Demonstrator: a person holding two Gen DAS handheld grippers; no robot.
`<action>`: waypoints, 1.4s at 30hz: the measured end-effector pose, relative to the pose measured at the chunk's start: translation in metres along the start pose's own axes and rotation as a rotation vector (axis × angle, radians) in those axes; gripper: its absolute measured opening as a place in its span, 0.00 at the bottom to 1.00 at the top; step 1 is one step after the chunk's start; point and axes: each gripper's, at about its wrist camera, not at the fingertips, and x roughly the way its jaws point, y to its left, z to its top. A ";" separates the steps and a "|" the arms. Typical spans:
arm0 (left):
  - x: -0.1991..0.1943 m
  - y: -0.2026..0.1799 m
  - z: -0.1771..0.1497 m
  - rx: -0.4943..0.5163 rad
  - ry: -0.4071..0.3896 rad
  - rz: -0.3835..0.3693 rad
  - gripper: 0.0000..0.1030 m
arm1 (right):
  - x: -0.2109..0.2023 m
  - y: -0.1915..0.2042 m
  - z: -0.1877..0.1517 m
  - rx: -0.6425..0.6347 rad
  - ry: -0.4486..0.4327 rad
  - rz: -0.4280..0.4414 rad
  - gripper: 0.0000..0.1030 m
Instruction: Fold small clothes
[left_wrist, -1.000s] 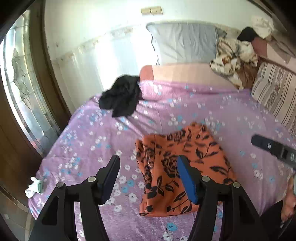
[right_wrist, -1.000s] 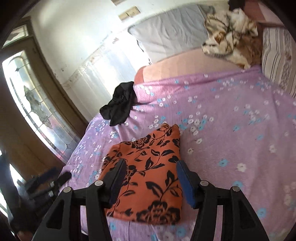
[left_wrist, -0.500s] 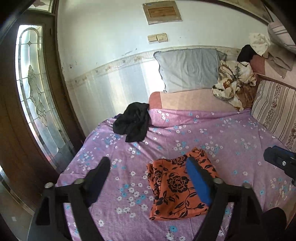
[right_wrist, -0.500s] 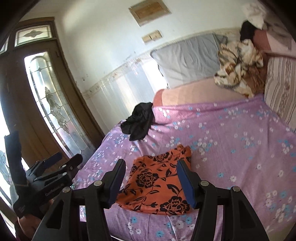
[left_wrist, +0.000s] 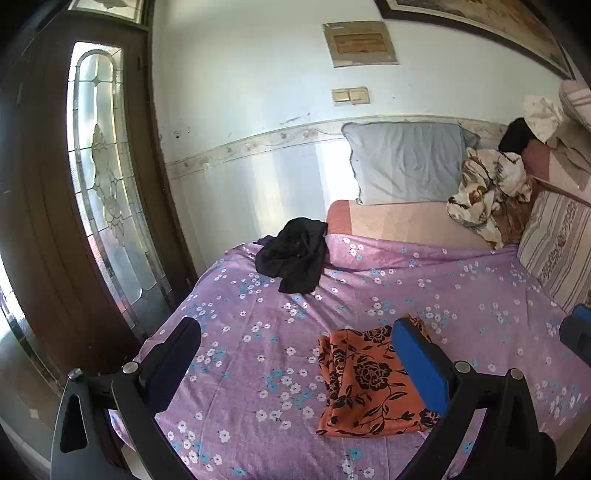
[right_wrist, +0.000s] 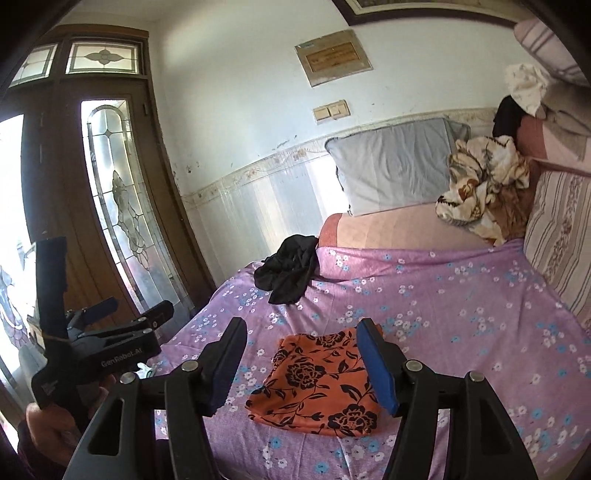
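Note:
A folded orange cloth with black flowers (left_wrist: 365, 391) (right_wrist: 317, 384) lies flat on the purple flowered bed sheet (left_wrist: 461, 295) (right_wrist: 461, 295), near its front edge. My left gripper (left_wrist: 295, 332) hovers above and short of the cloth. Its jaws are opening wide and nothing is between them. My right gripper (right_wrist: 302, 328) also hangs above the cloth, clear of it, jaws opening and empty. A crumpled black garment (left_wrist: 295, 258) (right_wrist: 288, 269) lies farther back at the sheet's left. The left gripper (right_wrist: 129, 314) also shows at the left of the right wrist view, held by a hand (right_wrist: 48, 424).
A grey pillow (left_wrist: 406, 162) leans on the wall behind the bed. A bundled patterned blanket (left_wrist: 487, 188) and a striped cushion (left_wrist: 554, 243) sit at the right. A wooden door with leaded glass (left_wrist: 103, 184) stands to the left of the bed.
Both grippers have lifted and drawn back from the orange cloth, which stays flat on the bed. The left jaws have spread much wider; the right jaws a little.

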 end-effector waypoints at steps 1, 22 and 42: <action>-0.002 0.002 0.001 -0.007 -0.005 0.007 1.00 | -0.001 0.001 0.000 0.000 -0.002 0.001 0.63; -0.003 0.022 0.008 -0.049 -0.021 0.036 1.00 | 0.010 0.026 0.002 -0.064 0.002 -0.061 0.65; 0.014 0.018 0.002 -0.055 0.011 0.014 1.00 | 0.027 0.030 -0.005 -0.099 0.045 -0.077 0.65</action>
